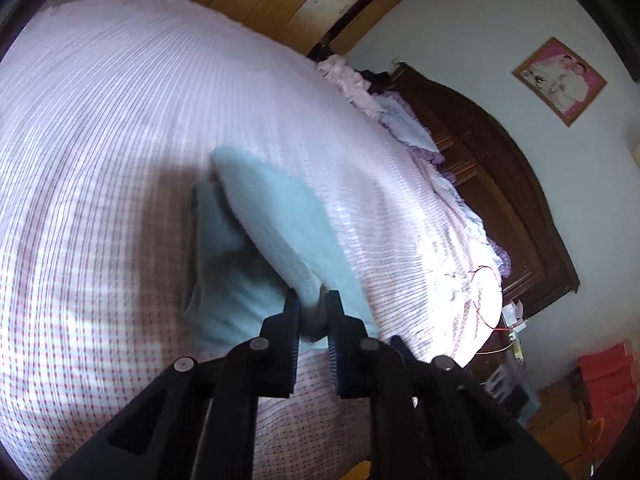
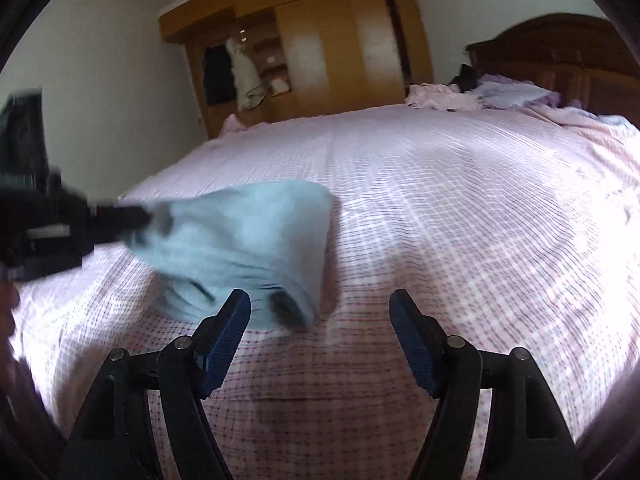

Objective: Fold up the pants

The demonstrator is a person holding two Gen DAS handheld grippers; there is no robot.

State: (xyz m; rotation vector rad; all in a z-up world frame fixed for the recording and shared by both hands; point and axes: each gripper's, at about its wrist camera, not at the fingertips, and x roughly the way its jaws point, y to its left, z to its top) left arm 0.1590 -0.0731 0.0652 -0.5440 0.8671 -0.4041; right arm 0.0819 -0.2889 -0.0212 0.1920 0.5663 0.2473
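Observation:
The light blue pants (image 1: 256, 240) are folded into a small bundle on the pink checked bed (image 1: 100, 140). My left gripper (image 1: 313, 300) is shut on an edge of the pants and lifts that edge above the rest. In the right wrist view the pants (image 2: 248, 240) lie left of centre, blurred, with the left gripper (image 2: 136, 220) holding their left end. My right gripper (image 2: 320, 304) is open and empty, just in front of the pants, its left finger (image 2: 228, 332) beside the bundle's near edge.
The bed (image 2: 440, 208) stretches wide to the right. Crumpled pink and lilac bedding (image 2: 480, 98) lies by the dark wooden headboard (image 2: 560, 52). A light wooden wardrobe (image 2: 320, 48) stands behind the bed. A framed picture (image 1: 560, 80) hangs on the wall.

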